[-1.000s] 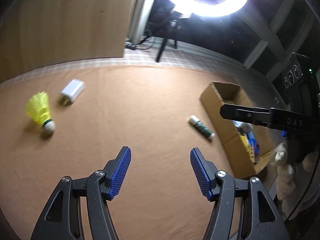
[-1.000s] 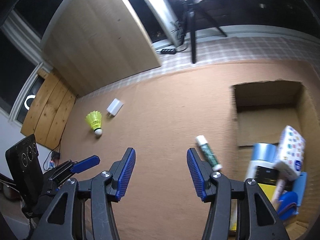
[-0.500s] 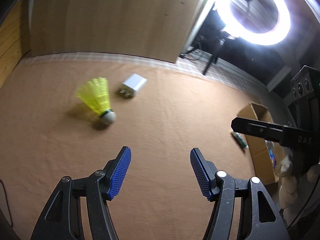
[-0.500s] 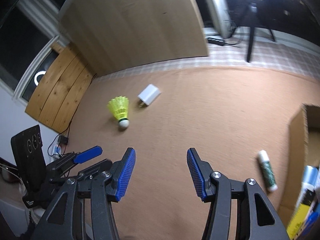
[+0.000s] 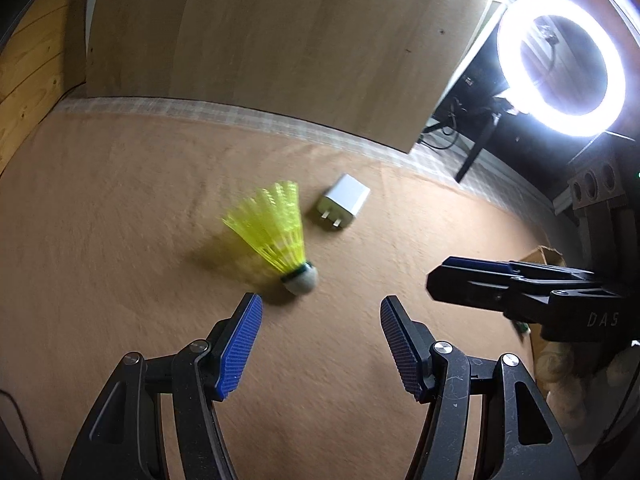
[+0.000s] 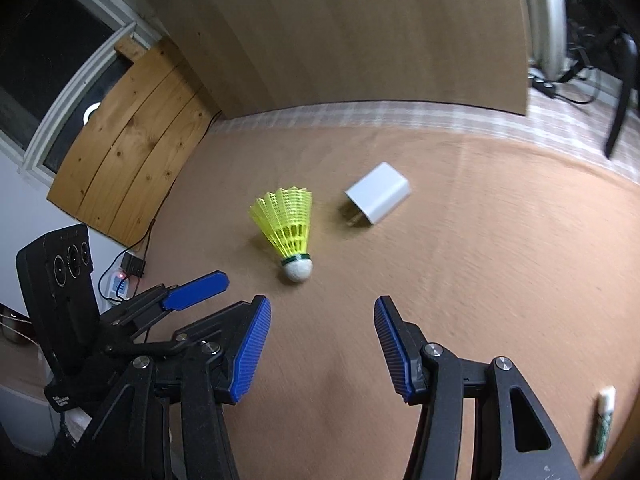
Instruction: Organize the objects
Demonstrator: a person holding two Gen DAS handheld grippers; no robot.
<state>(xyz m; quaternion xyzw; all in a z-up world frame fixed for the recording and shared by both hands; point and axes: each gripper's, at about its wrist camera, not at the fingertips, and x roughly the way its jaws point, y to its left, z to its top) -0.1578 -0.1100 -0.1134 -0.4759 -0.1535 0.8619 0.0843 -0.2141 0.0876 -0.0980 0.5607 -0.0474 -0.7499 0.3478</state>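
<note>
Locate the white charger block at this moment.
The white charger block lies on the brown mat, just right of the yellow shuttlecock and beyond both open grippers; the left wrist view shows it likewise, prongs facing the camera.

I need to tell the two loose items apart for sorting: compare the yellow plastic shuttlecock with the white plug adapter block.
The yellow plastic shuttlecock is a flared mesh cone ending in a round white tip; the white plug adapter block is a plain box with metal prongs. The shuttlecock is bright and see-through, the adapter solid and opaque. Both lie on the brown cloth, side by side and apart, ungripped.
</note>
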